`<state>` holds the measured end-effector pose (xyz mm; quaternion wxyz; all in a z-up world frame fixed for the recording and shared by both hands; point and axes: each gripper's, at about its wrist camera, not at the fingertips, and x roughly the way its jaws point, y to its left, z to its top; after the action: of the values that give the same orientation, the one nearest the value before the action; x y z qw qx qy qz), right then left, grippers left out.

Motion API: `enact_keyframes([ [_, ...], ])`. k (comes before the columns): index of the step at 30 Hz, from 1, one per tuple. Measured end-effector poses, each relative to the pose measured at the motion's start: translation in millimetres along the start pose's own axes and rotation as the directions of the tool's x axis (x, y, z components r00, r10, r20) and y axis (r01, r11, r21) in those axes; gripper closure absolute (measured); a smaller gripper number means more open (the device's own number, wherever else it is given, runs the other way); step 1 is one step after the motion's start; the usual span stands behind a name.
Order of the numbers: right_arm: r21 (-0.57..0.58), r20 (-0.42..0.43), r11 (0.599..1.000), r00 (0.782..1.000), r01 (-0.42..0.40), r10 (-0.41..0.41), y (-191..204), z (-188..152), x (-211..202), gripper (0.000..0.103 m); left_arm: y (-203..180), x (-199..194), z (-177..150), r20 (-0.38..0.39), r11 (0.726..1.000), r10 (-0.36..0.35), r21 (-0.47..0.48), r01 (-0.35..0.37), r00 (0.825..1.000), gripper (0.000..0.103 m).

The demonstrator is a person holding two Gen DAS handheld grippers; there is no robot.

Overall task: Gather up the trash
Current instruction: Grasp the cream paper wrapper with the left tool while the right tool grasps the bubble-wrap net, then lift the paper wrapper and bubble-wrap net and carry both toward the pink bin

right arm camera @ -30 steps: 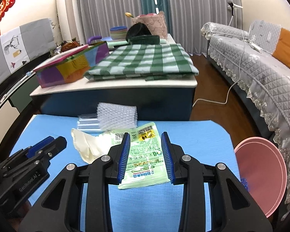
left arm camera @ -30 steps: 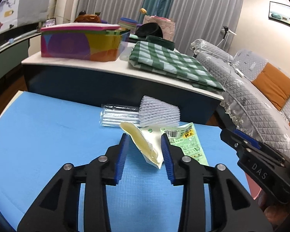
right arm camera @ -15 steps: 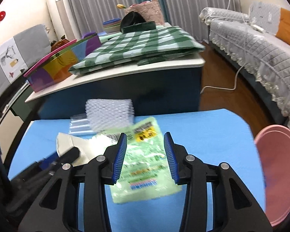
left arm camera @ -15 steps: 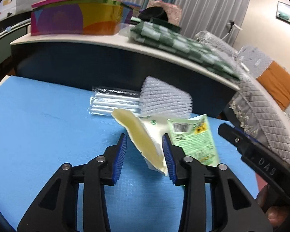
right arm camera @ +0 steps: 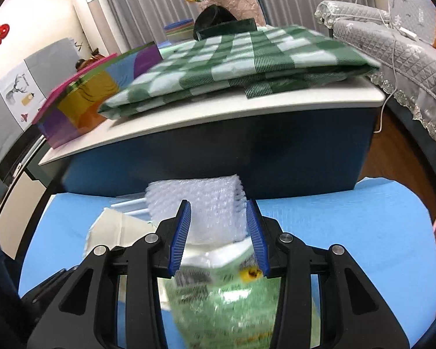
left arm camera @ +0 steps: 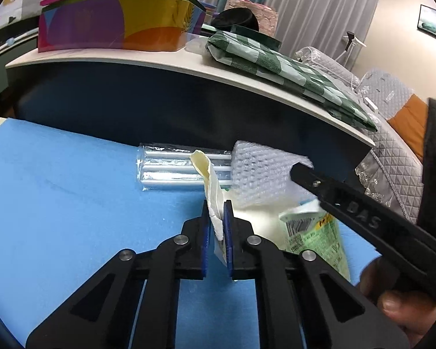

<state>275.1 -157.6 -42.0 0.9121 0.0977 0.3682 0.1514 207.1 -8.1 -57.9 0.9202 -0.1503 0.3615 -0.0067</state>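
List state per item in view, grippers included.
Left gripper: jaws closing on the cream paper scrap, which stands upright between them.
Right gripper: open, straddling the white bubble-wrap piece.
Green printed snack wrapper: flat on the blue mat, torn open.
Clear plastic sleeve: lying flat.

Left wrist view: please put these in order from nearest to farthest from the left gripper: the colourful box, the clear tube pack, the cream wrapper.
1. Cream wrapper: between the fingers of the left gripper, whose jaws are closing.
2. Clear tube pack: just beyond, on the blue mat, slightly left.
3. Colourful box: farthest, upper left, up on the white-topped table.
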Motion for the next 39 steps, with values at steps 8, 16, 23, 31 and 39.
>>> enact_keyframes([
  [8,-0.017,-0.032,0.999,0.999,-0.035,0.034,11.1,-2.0,13.1,0.088,0.5,2.3,2.4,0.002,1.000,-0.002,-0.017,0.002,1.000,0.096],
  [16,-0.018,0.034,1.000,0.999,-0.026,0.026,8.8,8.7,-26.9,0.093,-10.7,-18.8,7.8,0.022,0.999,0.034,0.012,-0.035,0.999,0.098],
  [23,-0.021,0.095,1.000,0.995,-0.009,0.011,5.2,14.5,-71.9,0.093,-18.1,-54.0,11.7,0.062,0.997,0.065,0.033,-0.067,0.996,0.098],
  [31,-0.034,0.151,0.999,0.988,0.010,-0.004,-2.6,11.0,-128.3,0.093,-16.8,-92.0,16.3,0.113,0.995,0.092,0.023,-0.095,0.989,0.098],
  [39,-0.072,0.194,0.996,0.980,0.046,-0.031,-5.7,3.6,-173.9,0.093,-30.8,-121.4,16.4,0.154,0.995,0.083,0.035,-0.090,0.985,0.099],
])
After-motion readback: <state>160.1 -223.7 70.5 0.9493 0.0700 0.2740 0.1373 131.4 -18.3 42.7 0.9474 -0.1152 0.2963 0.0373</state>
